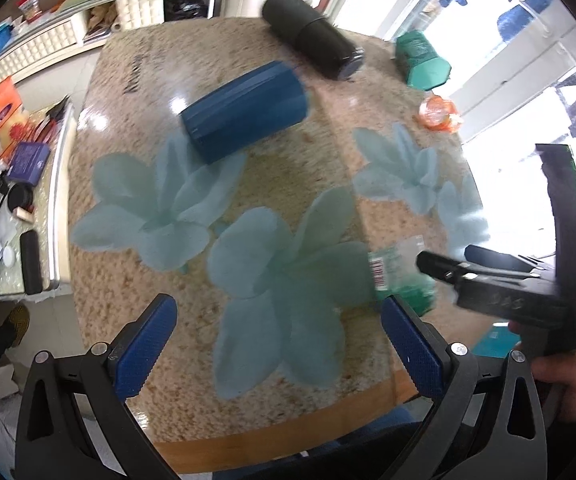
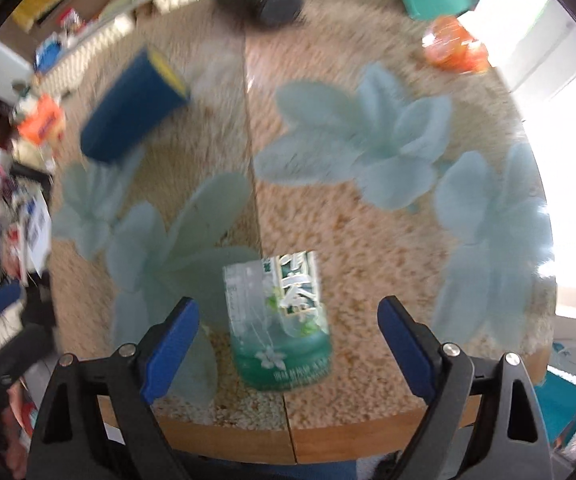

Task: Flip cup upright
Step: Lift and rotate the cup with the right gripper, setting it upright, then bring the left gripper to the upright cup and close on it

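Observation:
A blue cup (image 1: 244, 110) lies on its side on the round flowered table (image 1: 288, 184); it also shows in the right wrist view (image 2: 132, 108), far left. A clear plastic cup with green print (image 2: 284, 320) lies on its side near the table's front edge, between and just ahead of my open right gripper (image 2: 288, 340); it also shows in the left wrist view (image 1: 399, 276). My left gripper (image 1: 280, 344) is open and empty above the front of the table. The right gripper's body (image 1: 507, 292) shows at the right in the left wrist view.
A black flask (image 1: 313, 36) lies on its side at the far edge. A green container (image 1: 421, 60) and an orange wrapped item (image 1: 437, 114) sit at the far right. A cluttered counter (image 1: 20, 184) stands left of the table.

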Demonstrator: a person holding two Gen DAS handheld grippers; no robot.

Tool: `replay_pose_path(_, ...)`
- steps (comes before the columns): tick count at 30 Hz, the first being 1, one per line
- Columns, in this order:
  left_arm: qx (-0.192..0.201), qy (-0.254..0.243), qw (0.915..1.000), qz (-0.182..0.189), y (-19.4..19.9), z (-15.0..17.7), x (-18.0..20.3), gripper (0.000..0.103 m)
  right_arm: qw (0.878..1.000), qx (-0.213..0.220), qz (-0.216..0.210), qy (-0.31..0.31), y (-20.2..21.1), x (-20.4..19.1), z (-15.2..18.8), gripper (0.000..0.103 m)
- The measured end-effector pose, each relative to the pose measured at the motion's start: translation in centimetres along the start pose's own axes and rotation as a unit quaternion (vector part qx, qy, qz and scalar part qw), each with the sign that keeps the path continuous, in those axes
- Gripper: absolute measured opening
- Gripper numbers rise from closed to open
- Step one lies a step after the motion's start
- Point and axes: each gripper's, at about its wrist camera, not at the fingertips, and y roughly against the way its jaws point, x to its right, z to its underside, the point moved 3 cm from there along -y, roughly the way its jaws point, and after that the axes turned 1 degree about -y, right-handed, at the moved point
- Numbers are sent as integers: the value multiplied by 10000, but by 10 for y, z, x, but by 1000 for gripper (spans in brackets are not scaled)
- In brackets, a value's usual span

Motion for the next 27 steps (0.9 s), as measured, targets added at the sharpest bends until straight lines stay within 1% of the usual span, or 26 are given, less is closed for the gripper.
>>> replay_pose_path(3, 21, -111, 9999, 121, 4, -6, 17, 103, 9993, 266, -39, -273, 26, 24, 0, 91)
replay_pose_path(8, -66, -246, 9993, 282, 3, -16, 52, 103, 9972, 390, -95, -637, 49, 60, 7, 91)
replay_pose_path(11, -202, -171, 9991, 318, -5, -21, 70, 103, 9962, 357, -108, -783, 52, 85, 11, 92)
replay_pose_path(12, -246, -143, 9990, 350, -7, -22, 73, 103, 9961, 321, -119, -814, 48, 88, 9, 92)
replay_pose_path(15, -523, -16, 9978, 409, -21, -24, 87, 103, 9961, 122, -155, -861, 46, 102, 12, 92)
replay_pose_path(19, -796, 105, 9965, 250, -43, -22, 104, 103, 9962, -74, -240, -833, 39, 130, 12, 92)
replay_pose_path(23, -1050, 255, 9941, 76, -67, -19, 115, 103, 9970, -197, -322, -683, 33, 144, 6, 92)
replay_pose_path(27, -1332, 401, 9901, -191, -96, -17, 119, 103, 9976, -284, -401, -487, 26, 155, 0, 92)
